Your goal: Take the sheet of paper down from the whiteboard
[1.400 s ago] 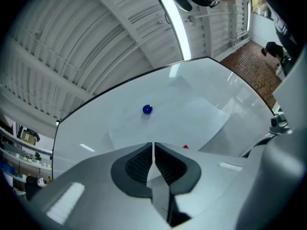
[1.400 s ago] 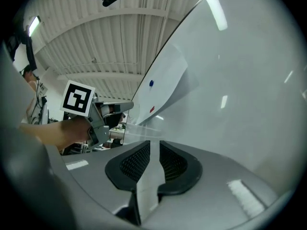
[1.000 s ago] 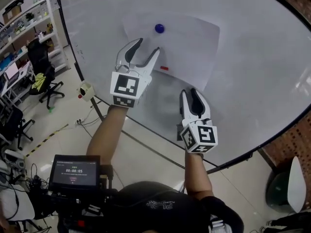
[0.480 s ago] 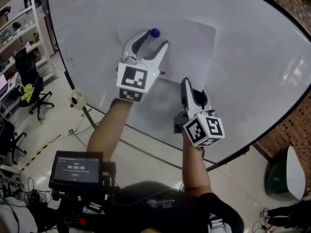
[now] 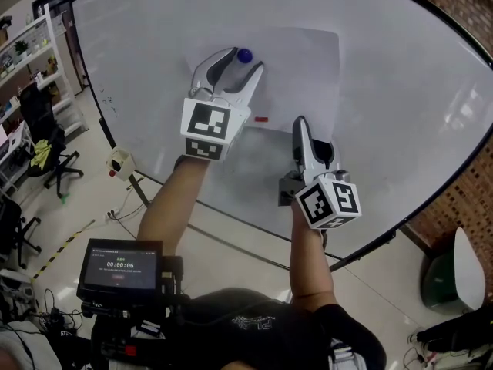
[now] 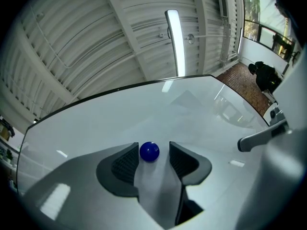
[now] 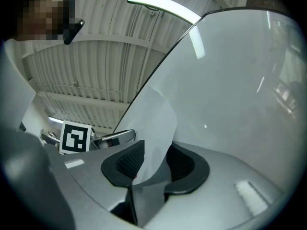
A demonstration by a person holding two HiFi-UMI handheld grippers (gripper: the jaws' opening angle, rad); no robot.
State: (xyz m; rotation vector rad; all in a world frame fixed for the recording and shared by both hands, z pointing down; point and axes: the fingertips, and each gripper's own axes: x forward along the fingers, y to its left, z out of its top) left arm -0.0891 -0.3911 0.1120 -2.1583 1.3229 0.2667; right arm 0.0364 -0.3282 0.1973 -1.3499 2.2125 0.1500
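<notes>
Magnet [image 5: 245, 55] between wide left tongs [image 6: 154, 147] | paper [image 5: 300, 68] between closing right tongs [image 7: 156, 151]

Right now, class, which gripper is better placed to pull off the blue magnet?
Left. The left gripper has open jaws straddling the blue magnet on the paper. The right gripper sits lower, jaws closing with the paper's edge between them.

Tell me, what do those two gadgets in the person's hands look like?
Both are light grey plastic claws with two curved fingers and dark ribbed pads. The left gripper and right gripper each carry a white cube of black square markers. The right's jaws are closing, the sheet of paper between them. The person's shirt is dark, short-sleeved.
</notes>
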